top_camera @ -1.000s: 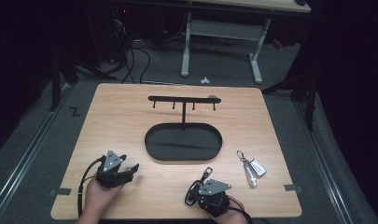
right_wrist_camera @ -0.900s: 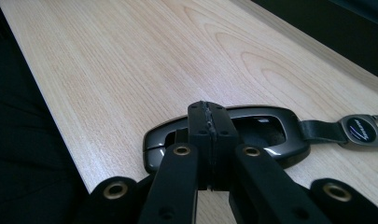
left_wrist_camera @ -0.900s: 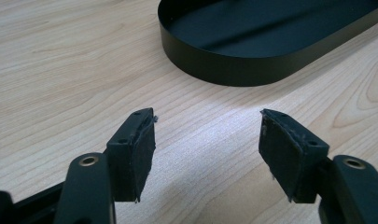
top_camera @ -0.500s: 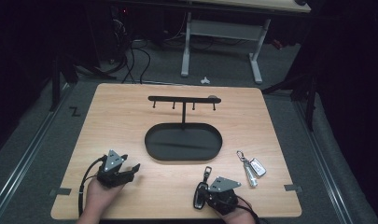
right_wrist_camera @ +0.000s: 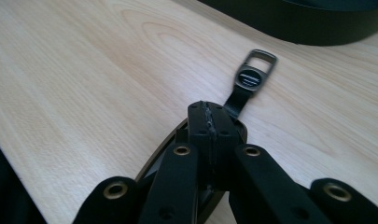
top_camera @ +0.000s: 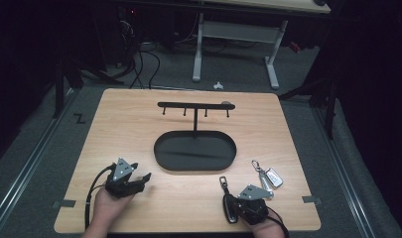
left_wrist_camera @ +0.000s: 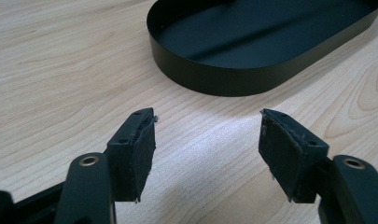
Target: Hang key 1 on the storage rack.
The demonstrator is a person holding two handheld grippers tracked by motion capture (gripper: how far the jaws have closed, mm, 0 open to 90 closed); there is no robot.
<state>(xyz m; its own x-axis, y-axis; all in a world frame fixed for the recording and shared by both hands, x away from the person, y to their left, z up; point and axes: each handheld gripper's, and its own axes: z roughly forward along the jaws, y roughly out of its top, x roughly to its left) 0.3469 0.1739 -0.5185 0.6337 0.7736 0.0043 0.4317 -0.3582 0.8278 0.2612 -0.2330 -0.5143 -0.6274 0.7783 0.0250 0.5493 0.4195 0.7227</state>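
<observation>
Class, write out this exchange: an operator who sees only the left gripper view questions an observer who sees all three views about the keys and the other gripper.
Operator: My left gripper is open in front of a black oval tray. Where are the keys?
Observer: A silver key fob with keys lies to the right of the tray.
Operator: What about the right gripper?
Observer: The right gripper has its fingers shut, right over a black key fob with a strap.
Operator: Anything above the tray?
Observer: A hook bar stands on a post that rises from the tray.

Closed right gripper (right_wrist_camera: 210,119) over a black key fob (right_wrist_camera: 248,81) on the wooden table (right_wrist_camera: 93,79)
</observation>
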